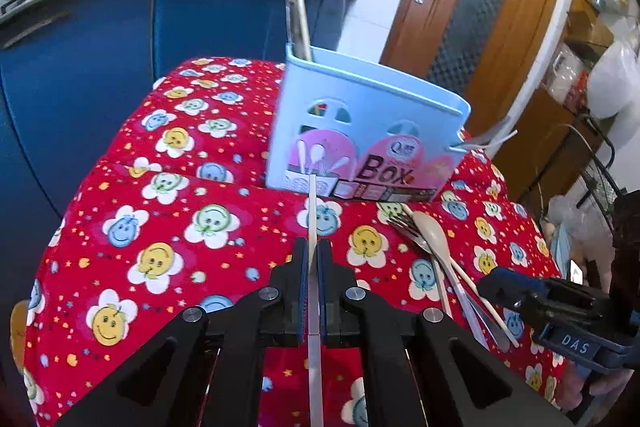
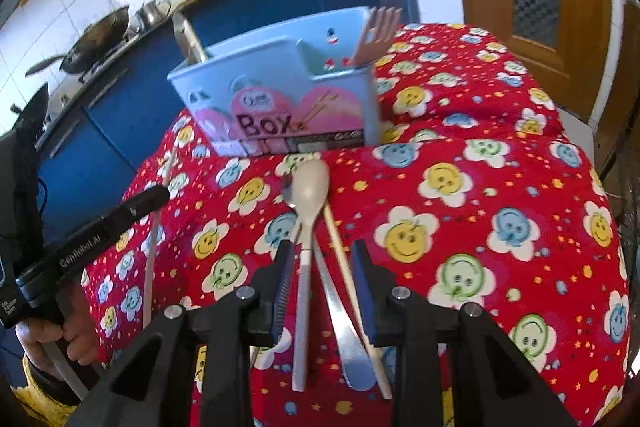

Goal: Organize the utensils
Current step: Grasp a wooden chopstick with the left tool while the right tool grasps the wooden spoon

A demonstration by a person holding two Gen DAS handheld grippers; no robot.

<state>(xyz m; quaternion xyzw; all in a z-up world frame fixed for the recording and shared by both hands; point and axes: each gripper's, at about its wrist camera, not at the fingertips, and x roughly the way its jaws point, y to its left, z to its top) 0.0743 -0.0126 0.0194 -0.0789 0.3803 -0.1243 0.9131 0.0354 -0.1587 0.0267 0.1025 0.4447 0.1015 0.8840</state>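
Note:
My left gripper (image 1: 313,255) is shut on a thin white chopstick (image 1: 312,211), which points at the light blue utensil box (image 1: 360,131) and is held off the cloth. The right wrist view shows that gripper (image 2: 136,207) at the left with the chopstick (image 2: 154,247) in it. My right gripper (image 2: 323,247) stands open, tilted down over a cream spoon (image 2: 310,195), a metal fork (image 2: 344,327) and a second chopstick (image 2: 344,259) lying together in front of the box (image 2: 280,83); their handles run between its fingers, clear of the pads. A wooden fork (image 2: 376,35) and a metal utensil (image 2: 188,39) stand in the box.
A red smiley-flower cloth (image 2: 480,187) covers the small table, which drops off at the left and right edges. Blue cabinets (image 1: 100,67) with a wok (image 2: 96,39) and kettle stand behind. A wooden door (image 1: 480,7) is at the back right. A person's hand (image 2: 44,339) holds the left gripper.

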